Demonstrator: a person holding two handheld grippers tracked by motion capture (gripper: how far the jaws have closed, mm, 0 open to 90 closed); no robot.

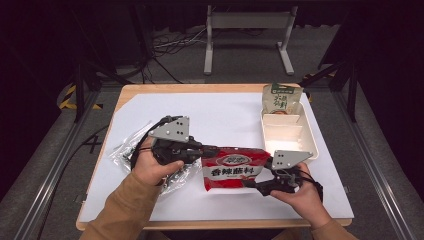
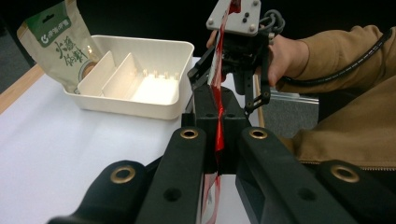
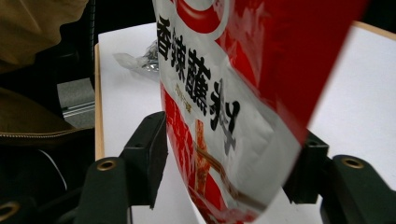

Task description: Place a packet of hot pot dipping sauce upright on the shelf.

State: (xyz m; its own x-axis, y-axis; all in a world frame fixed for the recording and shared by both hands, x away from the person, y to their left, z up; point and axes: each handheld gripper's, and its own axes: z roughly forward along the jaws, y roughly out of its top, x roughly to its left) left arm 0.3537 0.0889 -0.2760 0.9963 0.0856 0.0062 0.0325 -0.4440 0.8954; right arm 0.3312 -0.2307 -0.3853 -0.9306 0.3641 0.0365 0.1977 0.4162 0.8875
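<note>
The red seasoning packet (image 1: pixel 234 168) is held up between the two grippers over the front middle of the surface (image 1: pixel 225 117), its printed face turned toward the high view. The left gripper (image 1: pixel 204 150) has its jaws clamped tight on the packet's left edge; in the left gripper view the packet (image 2: pixel 218 116) runs edge-on as a thin red strip pinched between the two black jaws. The right gripper (image 1: pixel 260 182) is at the packet's lower right corner. In the right gripper view the packet (image 3: pixel 219 107) hangs between the jaws, which stand fairly wide on either side of it, and the pads do not look pressed against it, so the grip there is loose at most.

Just right of the packet, near the right edge of the surface, sits a cream divided tray (image 1: pixel 307 135). A green pouch (image 1: pixel 281 98) leans upright at the tray's far end; the left gripper view shows the pouch (image 2: pixel 58 44) tilted against the tray (image 2: pixel 140 100). To the left, beneath the person's left hand (image 1: pixel 152 167), lies crumpled clear plastic wrap (image 1: pixel 122 150). A white sheet covers most of the wooden surface.
</note>
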